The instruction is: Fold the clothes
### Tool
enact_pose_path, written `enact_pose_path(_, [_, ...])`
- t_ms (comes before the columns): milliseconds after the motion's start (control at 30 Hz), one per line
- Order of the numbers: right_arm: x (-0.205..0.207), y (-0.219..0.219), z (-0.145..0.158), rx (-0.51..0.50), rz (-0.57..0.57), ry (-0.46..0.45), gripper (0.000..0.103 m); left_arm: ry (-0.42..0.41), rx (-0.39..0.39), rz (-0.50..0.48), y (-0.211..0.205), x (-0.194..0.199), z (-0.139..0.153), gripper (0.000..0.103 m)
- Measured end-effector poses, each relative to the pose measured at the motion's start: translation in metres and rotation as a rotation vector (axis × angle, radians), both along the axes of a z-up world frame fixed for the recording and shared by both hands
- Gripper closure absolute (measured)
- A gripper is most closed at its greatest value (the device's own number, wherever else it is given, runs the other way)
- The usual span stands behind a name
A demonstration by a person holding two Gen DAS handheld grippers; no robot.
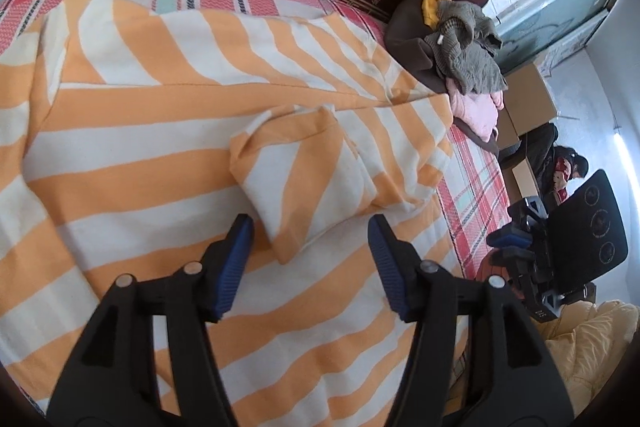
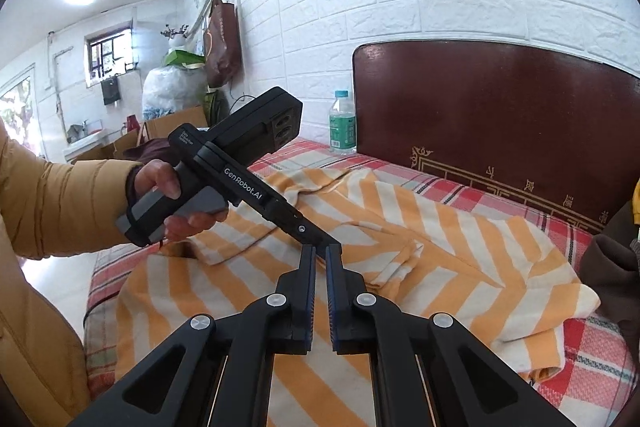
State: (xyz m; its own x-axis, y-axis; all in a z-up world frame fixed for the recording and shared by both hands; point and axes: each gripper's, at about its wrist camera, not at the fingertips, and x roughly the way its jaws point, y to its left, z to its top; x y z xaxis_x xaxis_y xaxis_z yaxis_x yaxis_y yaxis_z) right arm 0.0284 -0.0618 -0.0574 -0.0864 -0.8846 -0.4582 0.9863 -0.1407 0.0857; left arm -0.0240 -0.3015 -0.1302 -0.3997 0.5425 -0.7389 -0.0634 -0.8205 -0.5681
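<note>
Left hand-held gripper (image 1: pixel 311 227) gapes above soft striped shirt (image 1: pixel 160 131); right hand-held gripper (image 2: pixel 320 255) nearly closed, empty.

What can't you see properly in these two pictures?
- Left wrist view: the striped shirt's bottom part, hidden behind the left hand-held gripper and cut by the edge.
- Right wrist view: the bottle's label, too small to read.
- Left wrist view: the clothes pile's underside, buried beneath the grey knit.

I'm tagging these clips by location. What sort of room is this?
Most likely a lived-in bedroom: a bed with a dark wooden headboard and plaid sheet, a pile of clothes, and cardboard boxes.
</note>
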Motion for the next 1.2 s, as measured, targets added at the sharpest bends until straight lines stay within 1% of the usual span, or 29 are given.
enact_pose_path(33, [-0.002, -0.001, -0.001, 0.007, -0.009, -0.007, 0.096, -0.002, 0.001, 0.0, 0.001, -0.001, 0.0, 0.042])
enact_pose_path(100, [-0.008, -0.002, -0.005, 0.02, -0.035, -0.041, 0.076, -0.006, 0.002, 0.0, 0.002, -0.002, -0.001, 0.042])
enact_pose_path(133, [-0.011, -0.002, -0.008, 0.027, -0.055, -0.056, 0.049, -0.008, 0.003, 0.0, 0.003, -0.002, -0.002, 0.042])
enact_pose_path(167, [-0.013, -0.002, -0.01, 0.029, -0.073, -0.067, 0.027, -0.009, 0.004, 0.0, 0.004, -0.003, -0.002, 0.042])
enact_pose_path(200, [-0.016, -0.001, -0.011, 0.02, -0.052, -0.105, 0.025, -0.01, 0.006, -0.003, 0.004, -0.002, -0.002, 0.042])
enact_pose_path(233, [-0.018, 0.0, -0.011, 0.012, -0.033, -0.146, 0.019, -0.011, 0.002, -0.003, 0.005, -0.002, -0.002, 0.042])
enact_pose_path(267, [-0.022, 0.0, -0.011, 0.008, -0.032, -0.189, 0.016, -0.011, 0.002, -0.002, 0.005, -0.002, -0.002, 0.042])
enact_pose_path(300, [-0.024, 0.001, -0.011, 0.005, -0.055, -0.202, 0.016, -0.011, 0.001, -0.002, 0.005, -0.002, -0.003, 0.042])
enact_pose_path(367, [-0.027, 0.002, -0.009, -0.013, -0.078, -0.192, 0.018, -0.012, 0.0, -0.001, 0.005, -0.001, -0.003, 0.042])
enact_pose_path(400, [-0.029, 0.001, -0.009, -0.006, -0.076, -0.205, 0.027, -0.012, 0.002, 0.0, 0.005, -0.001, -0.003, 0.042])
enact_pose_path(433, [-0.031, 0.0, -0.009, 0.004, -0.072, -0.22, 0.091, -0.012, 0.003, 0.0, 0.004, -0.001, -0.003, 0.042])
enact_pose_path(467, [-0.033, -0.003, -0.01, 0.024, -0.071, -0.237, 0.099, -0.012, 0.004, 0.001, 0.004, -0.001, -0.003, 0.042])
enact_pose_path(500, [-0.035, -0.006, -0.012, 0.055, -0.092, -0.231, 0.102, -0.012, 0.005, 0.002, 0.003, -0.001, -0.003, 0.042])
enact_pose_path(567, [-0.034, -0.01, -0.015, 0.082, -0.095, -0.21, 0.102, -0.012, 0.007, 0.003, 0.003, -0.001, -0.003, 0.042])
enact_pose_path(733, [-0.032, -0.009, -0.014, 0.084, -0.107, -0.193, 0.103, -0.002, 0.008, -0.001, 0.004, -0.001, -0.001, 0.044])
enact_pose_path(767, [-0.033, -0.008, -0.013, 0.081, -0.115, -0.191, 0.103, -0.001, 0.002, 0.0, 0.004, -0.002, 0.0, 0.051])
enact_pose_path(800, [-0.031, -0.009, -0.012, 0.087, -0.116, -0.17, 0.103, 0.0, -0.005, 0.001, 0.005, -0.002, 0.0, 0.059])
enact_pose_path(833, [-0.029, -0.01, -0.012, 0.093, -0.121, -0.149, 0.102, 0.001, -0.011, 0.002, 0.005, -0.003, 0.001, 0.063])
enact_pose_path(900, [-0.027, -0.01, -0.012, 0.103, -0.136, -0.117, 0.102, 0.003, -0.024, 0.003, 0.006, -0.004, 0.001, 0.08])
enact_pose_path(967, [-0.026, -0.012, -0.013, 0.112, -0.14, -0.096, 0.101, 0.005, -0.037, 0.005, 0.007, -0.005, 0.002, 0.091])
enact_pose_path(1033, [-0.025, -0.015, -0.014, 0.129, -0.13, -0.085, 0.101, 0.015, -0.049, 0.011, 0.007, -0.007, 0.004, 0.095])
enact_pose_path(1067, [-0.026, -0.016, -0.015, 0.133, -0.132, -0.091, 0.1, 0.029, -0.08, 0.033, 0.005, -0.008, 0.009, 0.096])
enact_pose_path(1133, [-0.03, -0.018, -0.018, 0.139, -0.123, -0.115, 0.099, 0.042, -0.089, 0.046, -0.002, -0.011, 0.017, 0.097])
enact_pose_path(1200, [-0.036, -0.021, -0.019, 0.149, -0.13, -0.118, 0.097, 0.051, -0.098, 0.074, -0.012, -0.016, 0.027, 0.097])
